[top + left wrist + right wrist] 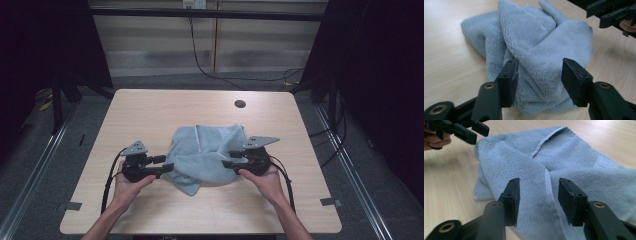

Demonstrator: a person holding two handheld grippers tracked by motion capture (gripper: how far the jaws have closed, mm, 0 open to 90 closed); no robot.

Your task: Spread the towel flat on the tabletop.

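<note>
A crumpled light blue towel (pixel 207 152) lies in a heap on the middle of the wooden table (pixel 150 107). My left gripper (pixel 165 163) is level at the towel's left edge, pointing right. Its jaws stand apart in the left gripper view (pixel 539 62), with a towel fold (pixel 536 32) rising just past them and no pad pressing on it. My right gripper (pixel 228 158) faces it from the towel's right edge. In the right gripper view (pixel 539 181) its jaws are open over a hemmed fold of the towel (pixel 574 157). Each gripper also shows in the other's view (pixel 609 12) (pixel 474 131).
A dark round hole (pixel 240 104) sits in the table near its far edge. Small tape marks (pixel 73 205) (pixel 330 202) are stuck at the near corners. Black frames and cables (pixel 200 60) stand behind the table.
</note>
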